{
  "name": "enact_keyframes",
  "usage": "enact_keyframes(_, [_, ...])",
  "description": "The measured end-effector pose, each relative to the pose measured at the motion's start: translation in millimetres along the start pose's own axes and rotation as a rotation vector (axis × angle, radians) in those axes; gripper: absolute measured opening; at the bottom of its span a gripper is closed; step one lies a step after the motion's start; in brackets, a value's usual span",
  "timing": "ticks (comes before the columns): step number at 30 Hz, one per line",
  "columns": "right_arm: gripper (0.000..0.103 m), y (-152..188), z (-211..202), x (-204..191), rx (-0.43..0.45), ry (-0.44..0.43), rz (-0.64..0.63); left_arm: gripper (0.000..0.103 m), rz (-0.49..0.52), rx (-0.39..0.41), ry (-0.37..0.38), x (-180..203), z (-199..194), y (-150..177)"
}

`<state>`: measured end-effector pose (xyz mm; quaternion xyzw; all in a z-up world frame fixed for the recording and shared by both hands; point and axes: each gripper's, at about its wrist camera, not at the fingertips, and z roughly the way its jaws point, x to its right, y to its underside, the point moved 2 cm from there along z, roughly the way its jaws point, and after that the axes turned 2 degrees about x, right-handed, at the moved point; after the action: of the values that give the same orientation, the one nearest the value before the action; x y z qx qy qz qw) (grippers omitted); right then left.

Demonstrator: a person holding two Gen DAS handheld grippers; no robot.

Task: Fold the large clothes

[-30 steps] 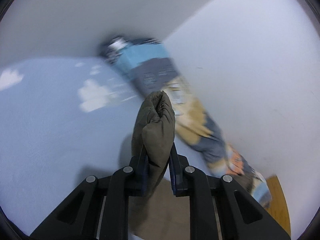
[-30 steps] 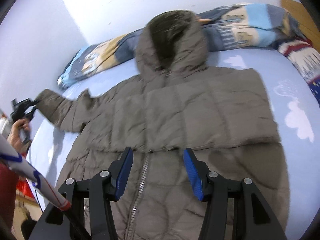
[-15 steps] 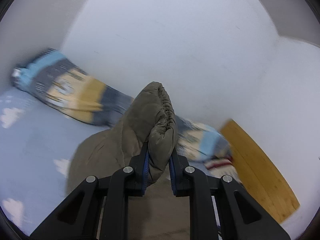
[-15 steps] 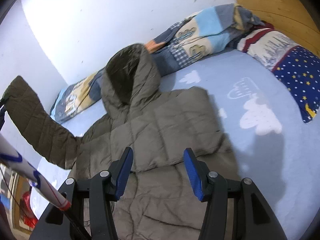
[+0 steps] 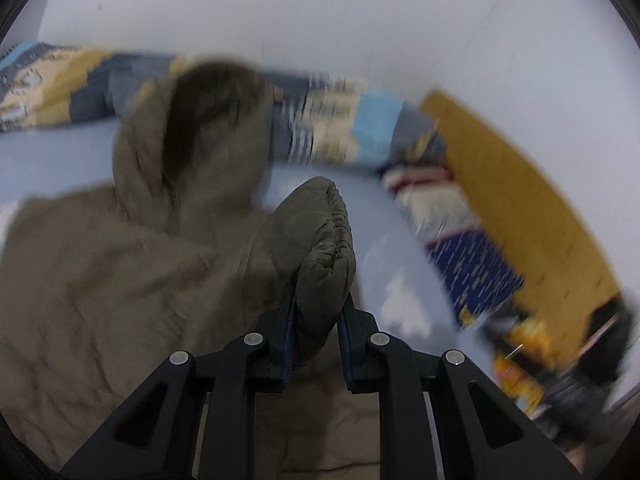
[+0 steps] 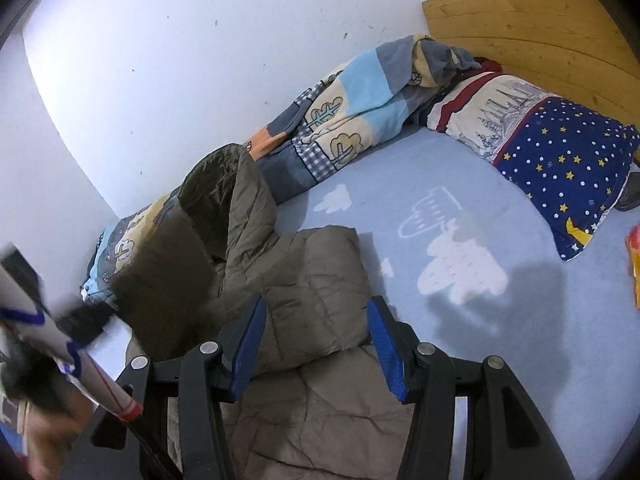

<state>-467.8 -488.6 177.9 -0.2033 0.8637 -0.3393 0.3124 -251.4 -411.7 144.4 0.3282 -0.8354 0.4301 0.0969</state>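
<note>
Now pinching the coat cuff [image 5: 326,236] with the left gripper [image 5: 318,312]. Holding the right gripper [image 6: 316,316] spread wide over the brown coat [image 6: 316,280].

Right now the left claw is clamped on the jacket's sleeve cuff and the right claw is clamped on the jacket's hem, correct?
Not quite. The left claw is clamped on the sleeve cuff, as the left wrist view shows. The right claw is open, though: the right wrist view shows its blue pads spread apart above the olive jacket, gripping nothing.
</note>
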Motion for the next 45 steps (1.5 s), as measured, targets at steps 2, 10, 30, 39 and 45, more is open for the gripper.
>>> enact_keyframes(2, [0.057,-1.2,1.0,1.5,-0.002,-0.004,0.008,0.018,0.018,-0.069,-0.012,-0.6,24.4,20.7])
enact_keyframes(10, [0.057,-1.9,17.2,-4.5,-0.017,-0.011,0.007,0.048,0.122,-0.155,0.059,5.7,6.0,48.5])
enact_keyframes(30, [0.057,78.0,144.8,-77.5,-0.318,0.059,-0.272,0.066,-0.067,-0.08,-0.368,-215.4,-33.0,38.4])
enact_keyframes(39, [0.062,89.5,166.5,-59.2,-0.407,0.067,-0.194,0.067,-0.079,-0.068,-0.389,-207.3,-40.1,39.8])
enact_keyframes(45, [0.062,68.6,122.4,-84.8,-0.27,0.073,-0.274,0.067,0.003,0.064,-0.368,-162.4,-69.7,27.3])
